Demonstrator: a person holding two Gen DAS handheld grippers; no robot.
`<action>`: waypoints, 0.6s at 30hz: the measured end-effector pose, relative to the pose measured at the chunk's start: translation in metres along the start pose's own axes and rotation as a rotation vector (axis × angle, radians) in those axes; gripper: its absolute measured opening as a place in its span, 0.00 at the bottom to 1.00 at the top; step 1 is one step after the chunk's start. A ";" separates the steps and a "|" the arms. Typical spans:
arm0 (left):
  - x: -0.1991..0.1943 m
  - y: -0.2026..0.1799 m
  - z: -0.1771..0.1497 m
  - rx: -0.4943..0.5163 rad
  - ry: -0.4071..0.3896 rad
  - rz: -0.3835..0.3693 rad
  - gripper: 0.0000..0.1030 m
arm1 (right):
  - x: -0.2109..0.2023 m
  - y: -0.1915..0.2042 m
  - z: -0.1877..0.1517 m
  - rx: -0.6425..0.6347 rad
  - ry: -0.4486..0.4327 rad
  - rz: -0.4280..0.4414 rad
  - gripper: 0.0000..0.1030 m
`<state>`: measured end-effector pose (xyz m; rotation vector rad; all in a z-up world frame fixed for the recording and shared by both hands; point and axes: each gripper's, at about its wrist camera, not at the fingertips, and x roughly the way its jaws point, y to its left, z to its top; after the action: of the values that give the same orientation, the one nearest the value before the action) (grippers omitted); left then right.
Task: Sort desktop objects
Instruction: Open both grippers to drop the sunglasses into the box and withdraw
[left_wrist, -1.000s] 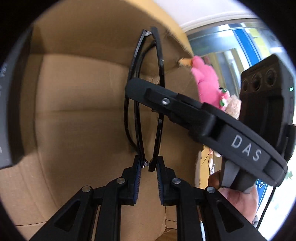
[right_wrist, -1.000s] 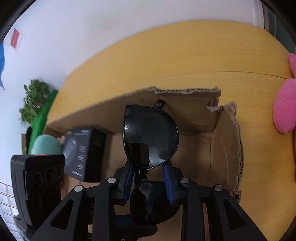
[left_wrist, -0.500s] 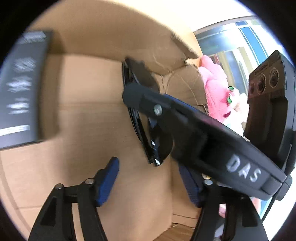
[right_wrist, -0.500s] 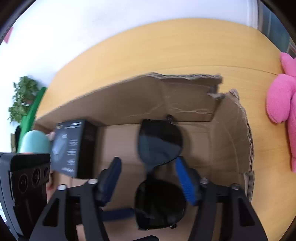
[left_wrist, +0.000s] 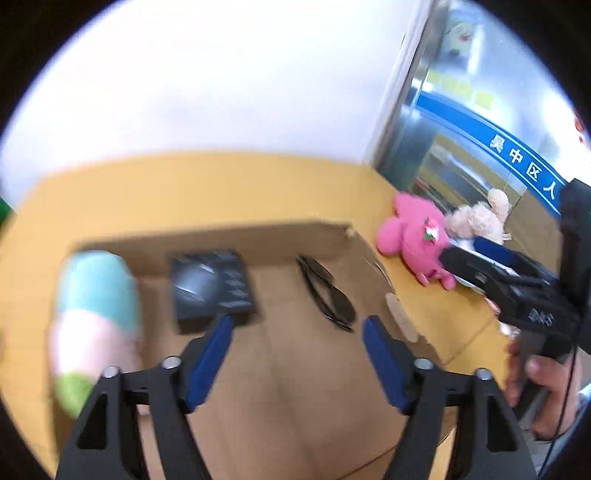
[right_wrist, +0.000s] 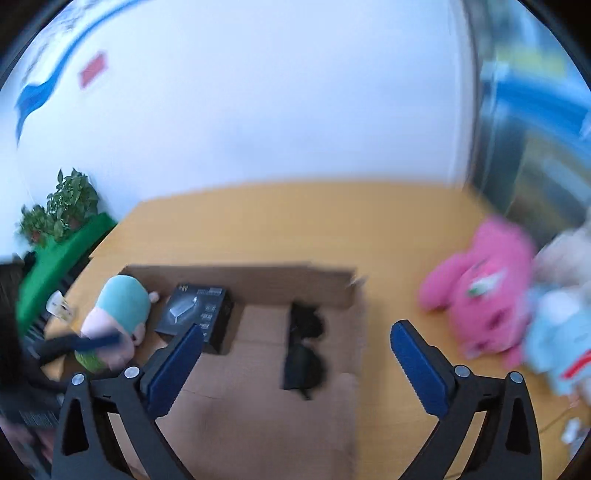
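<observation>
Progress: three items are judged to be already sorted into the cardboard box (right_wrist: 258, 280); the sunglasses (right_wrist: 304, 349) are seen lying on the box floor, close to its right wall and reaching toward its far wall.
Box contents, remainder: a black carton (right_wrist: 195, 314) is placed against the far wall near the middle; a green-capped plush doll (right_wrist: 116, 325) is lodged at the far-left corner.
Remaining work: the toys outside the box are judged still to be sorted, if they belong to it.
Unsorted items: a pink plush (right_wrist: 491, 288) is noted on the desk (right_wrist: 295, 221) beyond the box's right wall, toward the desk's right edge; a beige plush (left_wrist: 476, 221) lies touching it on the far side; a light-blue plush (right_wrist: 557, 339) lies just beside it, heavily blurred.
Count, in box: sunglasses, one pair; black carton, one; plush doll, one.
Count, outside box: plush toys, three made out; blur prevents a firmer figure.
Left gripper (left_wrist: 297, 343): fingers spread wide, nothing held, positioned above the box floor.
Right gripper (right_wrist: 297, 354): fingers likewise parted and empty, poised over the sunglasses.
Other: potted plants (right_wrist: 61, 210) are recorded beyond the desk's far-left corner.
</observation>
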<state>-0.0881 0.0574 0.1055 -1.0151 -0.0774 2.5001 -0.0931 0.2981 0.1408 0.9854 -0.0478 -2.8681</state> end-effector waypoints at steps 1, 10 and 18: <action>-0.019 0.000 -0.009 0.005 -0.050 0.030 0.79 | -0.015 -0.004 -0.006 -0.017 -0.027 -0.008 1.00; -0.092 -0.010 -0.071 -0.085 -0.253 0.169 0.79 | -0.080 0.028 -0.098 -0.033 -0.056 0.067 1.00; -0.110 -0.028 -0.101 0.002 -0.225 0.179 0.79 | -0.107 0.045 -0.132 -0.040 -0.077 0.060 1.00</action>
<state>0.0604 0.0256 0.1098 -0.7661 -0.0545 2.7695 0.0760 0.2658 0.1050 0.8509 -0.0256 -2.8399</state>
